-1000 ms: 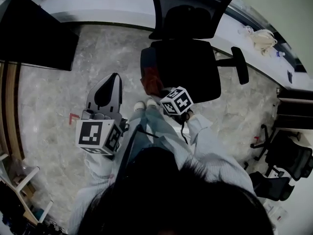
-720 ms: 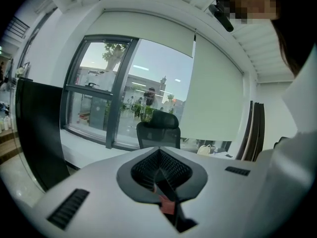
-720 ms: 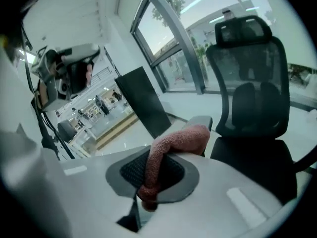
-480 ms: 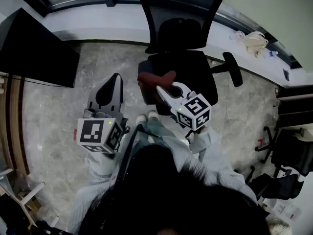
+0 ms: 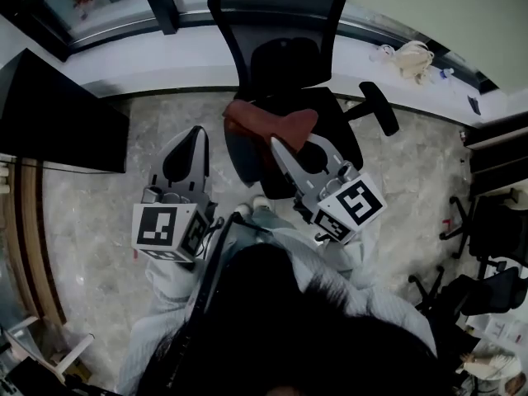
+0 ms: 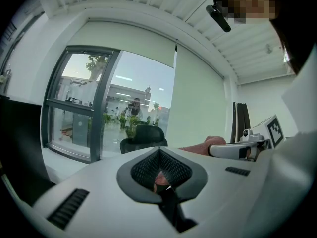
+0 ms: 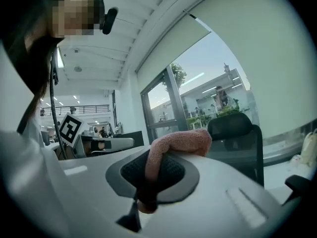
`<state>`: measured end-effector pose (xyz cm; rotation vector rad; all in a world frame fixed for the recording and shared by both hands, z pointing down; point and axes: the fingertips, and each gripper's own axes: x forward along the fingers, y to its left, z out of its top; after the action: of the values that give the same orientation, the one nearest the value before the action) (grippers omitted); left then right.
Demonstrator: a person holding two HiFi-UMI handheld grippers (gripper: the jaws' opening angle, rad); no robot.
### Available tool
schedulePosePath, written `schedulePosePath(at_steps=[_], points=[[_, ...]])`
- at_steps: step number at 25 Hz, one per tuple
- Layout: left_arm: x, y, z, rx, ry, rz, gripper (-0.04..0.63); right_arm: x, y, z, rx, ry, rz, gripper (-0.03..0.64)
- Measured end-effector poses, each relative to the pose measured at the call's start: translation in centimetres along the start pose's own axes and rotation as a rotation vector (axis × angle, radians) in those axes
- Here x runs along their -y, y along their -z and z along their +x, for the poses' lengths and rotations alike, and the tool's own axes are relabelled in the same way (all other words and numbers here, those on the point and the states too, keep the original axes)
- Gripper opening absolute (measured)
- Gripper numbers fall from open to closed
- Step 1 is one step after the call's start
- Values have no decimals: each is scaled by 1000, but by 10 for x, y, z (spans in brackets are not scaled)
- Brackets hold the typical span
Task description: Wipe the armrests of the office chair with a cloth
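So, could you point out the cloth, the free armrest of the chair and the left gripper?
cloth (image 5: 268, 124), head view, middle of its fold.
armrest (image 5: 376, 108), head view, middle of its pad.
left gripper (image 5: 196, 132), head view, between its fingertips.

Grey marble-look floor (image 5: 99, 246) here. The black office chair (image 5: 285, 64) stands near its far edge, by the white window ledge (image 5: 165, 60). A black desk (image 5: 58, 114) sits at the left edge, and more chairs (image 5: 487, 229) at the right edge.

The right tool (image 7: 148, 182) has its jaws pinched together on a pink fuzzy terry cloth (image 7: 181, 142) — the cloth bulges up above them and flops over to the right. Behind it stands a black mesh-backed office chair (image 7: 237, 129); the left tool (image 7: 111, 144) shows at left, before a tall window (image 7: 198, 100).
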<state>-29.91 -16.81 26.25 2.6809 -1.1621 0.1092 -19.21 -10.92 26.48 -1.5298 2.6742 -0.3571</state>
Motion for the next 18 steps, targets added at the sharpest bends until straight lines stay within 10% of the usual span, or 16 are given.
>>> schedulePosePath(at_steps=[10,18], points=[[51,9,37,-37,77,35,3,37,12,-37,44,56,97,25],[161,17,129,-1,68,70,3,151,-5,-126,94,42,61,25]])
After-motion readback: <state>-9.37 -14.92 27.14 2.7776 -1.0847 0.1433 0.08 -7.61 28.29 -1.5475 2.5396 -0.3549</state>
